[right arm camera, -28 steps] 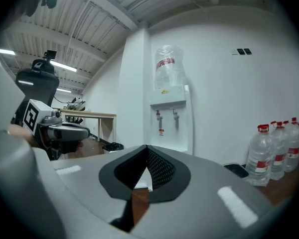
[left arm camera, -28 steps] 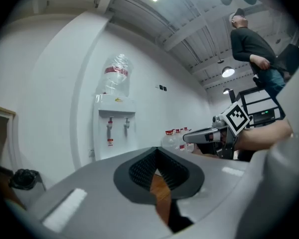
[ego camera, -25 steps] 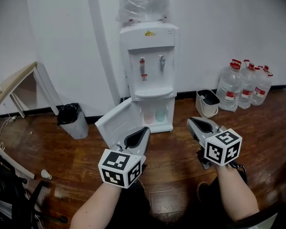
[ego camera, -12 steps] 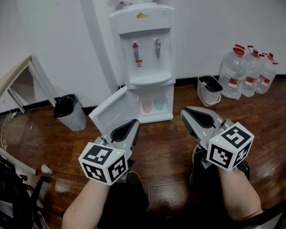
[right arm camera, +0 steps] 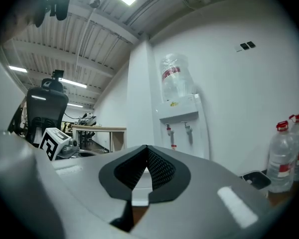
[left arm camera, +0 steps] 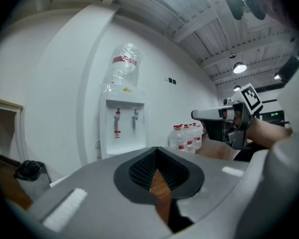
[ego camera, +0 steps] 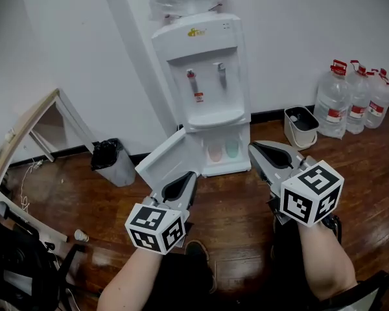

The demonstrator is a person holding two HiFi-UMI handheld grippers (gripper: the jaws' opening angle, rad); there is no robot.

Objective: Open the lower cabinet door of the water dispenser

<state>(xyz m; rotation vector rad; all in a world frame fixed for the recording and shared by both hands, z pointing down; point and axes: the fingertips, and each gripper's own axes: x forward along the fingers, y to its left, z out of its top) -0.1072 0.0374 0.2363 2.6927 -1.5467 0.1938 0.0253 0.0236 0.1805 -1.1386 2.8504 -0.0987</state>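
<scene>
The white water dispenser [ego camera: 204, 76] stands against the wall with a wrapped bottle on top. Its lower cabinet door [ego camera: 172, 161] is swung out to the left, showing two pale cups [ego camera: 222, 151] inside. My left gripper [ego camera: 188, 177] hovers in front of the open door, apart from it, shut with nothing in it. My right gripper [ego camera: 254, 149] floats to the right of the cabinet, also shut and empty. The dispenser [left arm camera: 122, 128] lies ahead in the left gripper view, beyond the closed jaws [left arm camera: 157, 156]. It shows again as the dispenser [right arm camera: 182, 126] past the right gripper [right arm camera: 145, 156].
A black-bagged bin [ego camera: 113, 161] stands left of the door. A white bucket [ego camera: 301, 125] and several water bottles [ego camera: 350, 102] line the wall on the right. A wooden frame [ego camera: 26, 128] leans at the left, with a dark chair [ego camera: 13, 264] below it. The floor is wooden.
Both grippers have drifted slightly, the right one a little upward and the left a little downward. The door stays swung open and both pairs of jaws stay shut.
</scene>
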